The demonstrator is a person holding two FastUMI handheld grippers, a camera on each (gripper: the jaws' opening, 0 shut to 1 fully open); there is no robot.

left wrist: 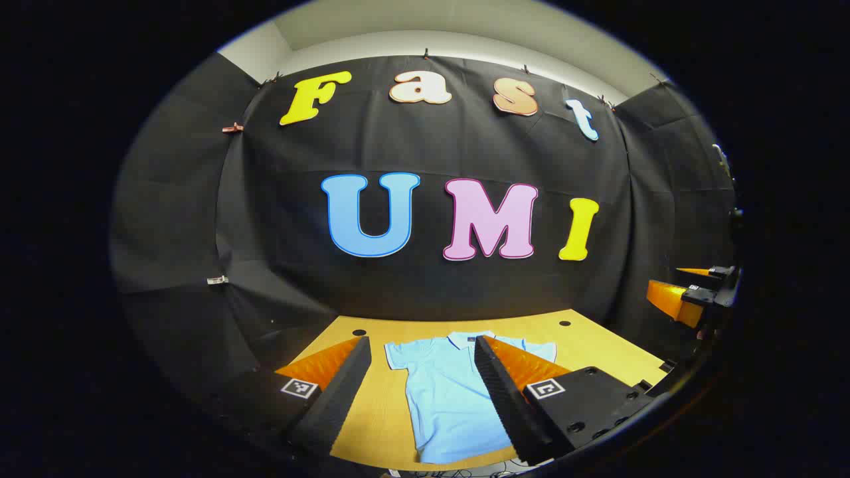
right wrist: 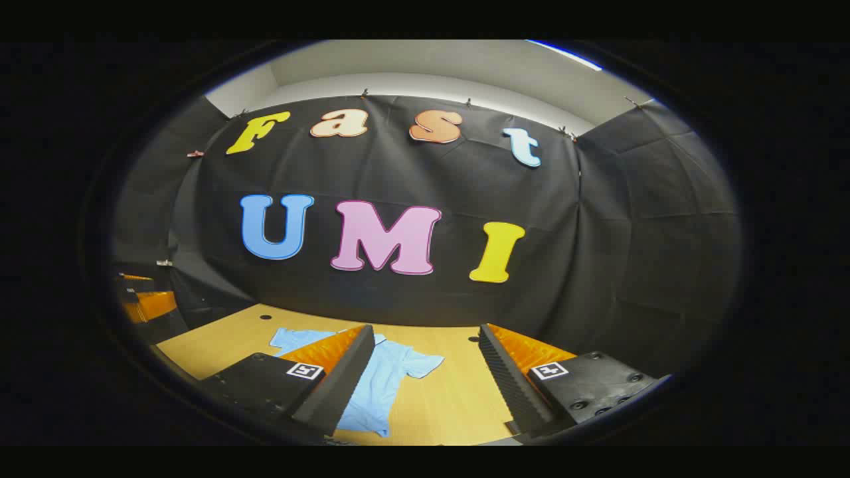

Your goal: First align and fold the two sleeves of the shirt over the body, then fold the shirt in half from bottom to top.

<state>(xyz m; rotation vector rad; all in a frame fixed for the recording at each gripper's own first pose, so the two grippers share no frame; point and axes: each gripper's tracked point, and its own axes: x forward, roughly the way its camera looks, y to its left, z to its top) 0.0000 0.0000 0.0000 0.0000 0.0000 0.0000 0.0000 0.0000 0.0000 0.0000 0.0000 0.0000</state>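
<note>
Black cloth drapes the booth wall [left wrist: 425, 279] behind a smooth, light wooden table [left wrist: 578, 345] whose far edge meets the cloth and carries small dark round holes [left wrist: 359, 332]. Spread flat on the tabletop lies a pale blue short-sleeved shirt [left wrist: 441, 398], collar [left wrist: 465, 340] toward the wall and hem toward the near table edge; both sleeves extend sideways, unfolded, and the soft fabric shows only slight creases. In the left gripper view, the left gripper [left wrist: 422, 385] is raised above the table, its two wedge-shaped fingers [left wrist: 339, 392] spread wide apart and grasping nothing, their inner faces ribbed; the shirt's body appears between them. Bare wood remains open to the shirt's left, and a narrower strip to its right. At the right margin of this view the right gripper [left wrist: 690, 292] appears, off beyond the table's right edge, its fingers apart.

In the right gripper view, the right gripper [right wrist: 425, 378] likewise sits off the surface, fingers released and wide, holding nothing. Here the shirt [right wrist: 382, 385] lies left of centre, partly behind the left-hand finger [right wrist: 339, 385], with one sleeve [right wrist: 422, 364] in the gap and a broad stretch of bare table [right wrist: 458, 398] beside it. The left gripper [right wrist: 143, 299] shows at the far left margin.
</note>
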